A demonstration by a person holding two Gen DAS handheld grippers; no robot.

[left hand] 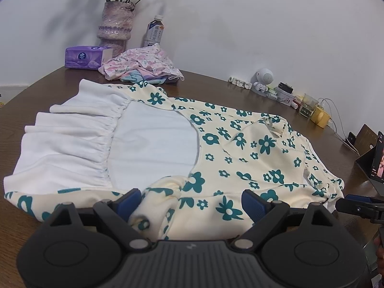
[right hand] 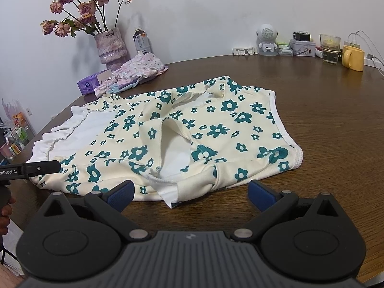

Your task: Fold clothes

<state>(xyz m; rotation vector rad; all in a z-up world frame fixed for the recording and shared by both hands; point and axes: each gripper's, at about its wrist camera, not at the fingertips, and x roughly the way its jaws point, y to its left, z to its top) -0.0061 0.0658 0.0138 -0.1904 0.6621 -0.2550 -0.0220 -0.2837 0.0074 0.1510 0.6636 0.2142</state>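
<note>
Tabletop [left hand: 43, 120]: brown wood against a white wall, with a vase [left hand: 115, 24] and a tissue pack [left hand: 84, 57] at the back.
Left wrist view: my left tool [left hand: 192, 200] was spread wide, the floral dress [left hand: 240, 148] bunched between its blue pads, unpinched.
Right wrist view: my right tool [right hand: 189, 193] stood spread over the dress's [right hand: 216, 124] near edge, gripping nothing; a yellow mug [right hand: 352, 56] sat far right.

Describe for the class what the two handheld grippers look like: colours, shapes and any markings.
Both the left gripper and the right gripper have a black ribbed body with a small pale logo, two round black discs and silver pivot pins. Angular black links carry jaws faced with ribbed blue pads. In the right wrist view, the left gripper's side bears white lettering ending "Robot.AI". No sleeves or cables on them are visible.
</note>
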